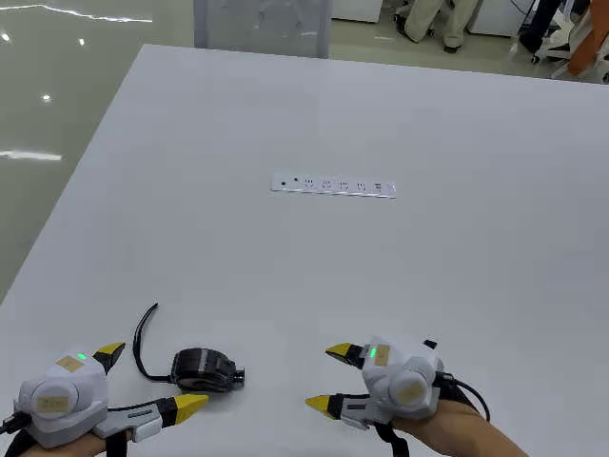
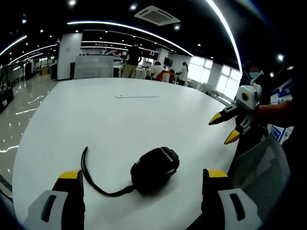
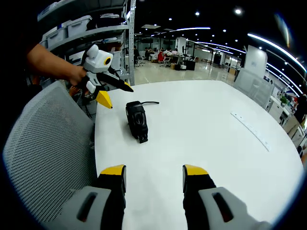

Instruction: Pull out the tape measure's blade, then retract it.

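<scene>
- The head view is bright and even. The white table (image 1: 381, 124) is lit from overhead and nearly washed out, with little surface texture.
- The glossy floor (image 1: 38, 105) carries glare: bright streaks and dots of reflected lamps.
- Shadows are soft and short, with only a faint one under the tape measure (image 1: 202, 369).
- Both gripper views are darker and more contrasty. The ceiling is black around the strip lights (image 2: 120, 25) and spot lamps.
- Fisheye distortion bends the table edge and the light strips into arcs, and it stretches the mesh chair back (image 3: 43, 153) near the rim.
</scene>
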